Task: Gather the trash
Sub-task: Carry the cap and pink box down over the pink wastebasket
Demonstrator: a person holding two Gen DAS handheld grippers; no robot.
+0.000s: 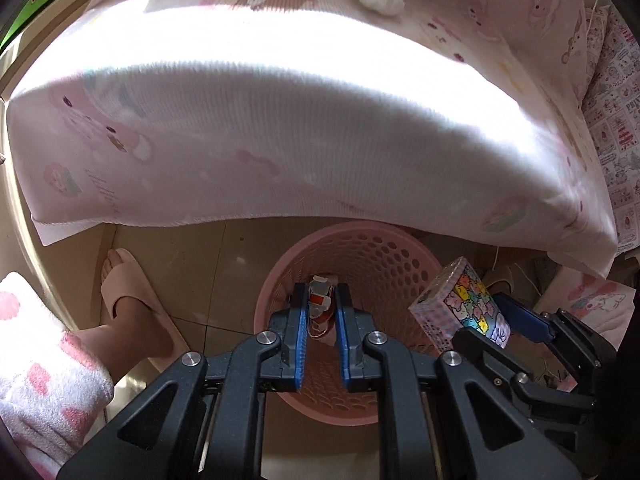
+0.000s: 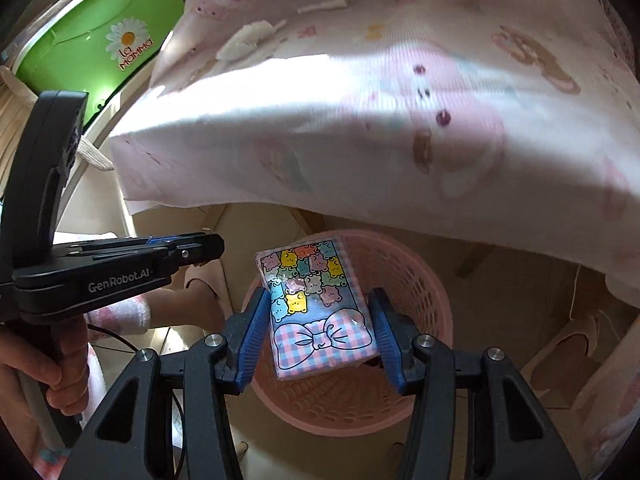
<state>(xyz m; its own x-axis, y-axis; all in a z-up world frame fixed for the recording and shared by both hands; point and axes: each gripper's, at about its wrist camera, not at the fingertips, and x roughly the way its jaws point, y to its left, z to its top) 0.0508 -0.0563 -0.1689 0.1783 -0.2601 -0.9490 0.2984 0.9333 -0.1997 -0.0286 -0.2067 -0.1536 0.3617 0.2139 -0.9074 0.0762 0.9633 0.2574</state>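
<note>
Tissue pack (image 2: 316,308) clamped in right gripper (image 2: 318,320) over pink basket (image 2: 424,280); left gripper (image 1: 322,312) apart.

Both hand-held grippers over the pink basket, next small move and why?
Probably open the right hand-held gripper: the tissue pack it clamps hangs directly above the pink basket, so it should drop in. The left hand-held gripper is also over the basket.

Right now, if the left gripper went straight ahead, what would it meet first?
Probably the pink basket's inside: the left gripper points down into it, over a small red-and-white item. Depth is unclear.
</note>
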